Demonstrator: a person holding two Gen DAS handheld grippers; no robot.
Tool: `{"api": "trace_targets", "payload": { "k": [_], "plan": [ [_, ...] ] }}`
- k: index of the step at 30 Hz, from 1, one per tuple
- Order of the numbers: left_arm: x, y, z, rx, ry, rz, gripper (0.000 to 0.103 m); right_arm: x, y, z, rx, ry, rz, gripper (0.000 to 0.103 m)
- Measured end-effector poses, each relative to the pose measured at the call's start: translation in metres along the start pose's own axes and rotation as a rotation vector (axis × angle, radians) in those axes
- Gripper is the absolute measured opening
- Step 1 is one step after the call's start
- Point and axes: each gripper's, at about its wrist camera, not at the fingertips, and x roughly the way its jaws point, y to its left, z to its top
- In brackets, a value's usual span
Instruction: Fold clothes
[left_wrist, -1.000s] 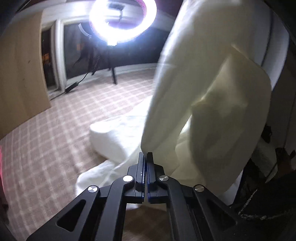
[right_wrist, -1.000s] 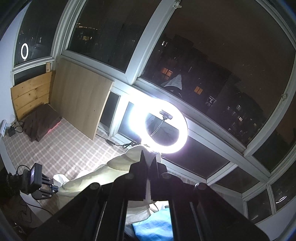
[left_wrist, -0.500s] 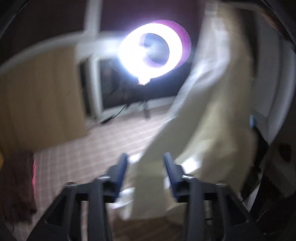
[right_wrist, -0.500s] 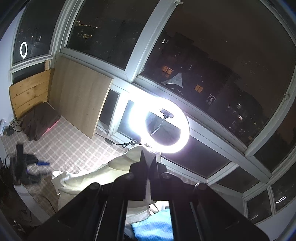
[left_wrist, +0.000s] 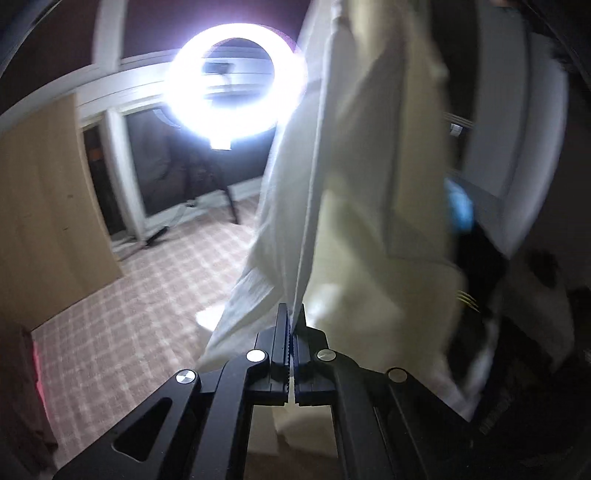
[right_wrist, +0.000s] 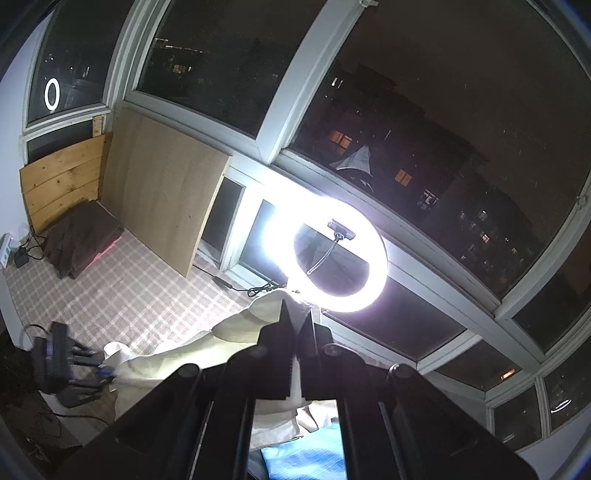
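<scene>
Two pinches are held on one cream-white cotton garment (left_wrist: 354, 206), lifted off the pink checked floor covering (left_wrist: 122, 325). The left gripper (left_wrist: 291, 321) has just been closed on a seam edge; the right gripper (right_wrist: 297, 325) is clamped on cloth beside the glowing ring light (right_wrist: 328, 254). Spreading appears to be in hand (folding not begun); next, a taut, level edge is called for.

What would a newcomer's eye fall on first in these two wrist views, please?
The glowing ring light by the dark windows dominates both views. Next comes the cream garment, hanging lifted above the checked floor, its edge pinched in the left claw and its top in the right claw.
</scene>
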Motion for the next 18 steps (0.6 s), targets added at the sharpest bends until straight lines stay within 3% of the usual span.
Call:
{"api": "trace_targets", "payload": {
  "k": [2, 3, 4, 6, 8, 9, 12, 15, 17, 18],
  "plan": [
    [-0.008, -0.010, 0.002, 0.005, -0.010, -0.025, 0.003, 0.004, -0.002, -0.002, 0.004, 0.000, 0.004, 0.002],
    [-0.009, -0.015, 0.003, 0.010, -0.014, -0.035, 0.014, 0.006, -0.003, -0.003, 0.004, -0.003, 0.009, 0.002],
    [-0.011, -0.021, 0.002, 0.013, -0.004, -0.022, 0.036, 0.006, -0.004, -0.004, 0.004, -0.004, 0.015, 0.002],
    [-0.014, -0.020, 0.007, -0.036, -0.016, -0.028, 0.056, 0.008, -0.004, -0.005, 0.003, -0.006, 0.025, 0.002],
    [-0.020, -0.023, 0.012, -0.082, -0.059, -0.089, 0.064, 0.009, -0.005, -0.007, 0.000, -0.008, 0.032, 0.002],
    [-0.019, -0.025, 0.016, -0.084, -0.073, -0.057, 0.067, 0.009, -0.005, -0.007, 0.001, -0.009, 0.036, 0.002],
    [-0.013, -0.031, 0.027, -0.111, -0.123, 0.023, 0.072, 0.008, -0.007, -0.010, 0.005, -0.014, 0.045, 0.002],
    [0.000, -0.029, 0.036, -0.197, -0.136, 0.013, 0.072, 0.007, -0.008, -0.012, 0.004, -0.016, 0.048, 0.002],
    [0.010, -0.026, 0.036, -0.210, -0.124, 0.046, 0.070, 0.005, -0.009, -0.014, -0.001, -0.019, 0.049, 0.002],
    [0.016, -0.022, 0.036, -0.219, -0.115, 0.054, 0.055, 0.003, -0.009, -0.015, -0.004, -0.023, 0.046, 0.002]
  ]
}}
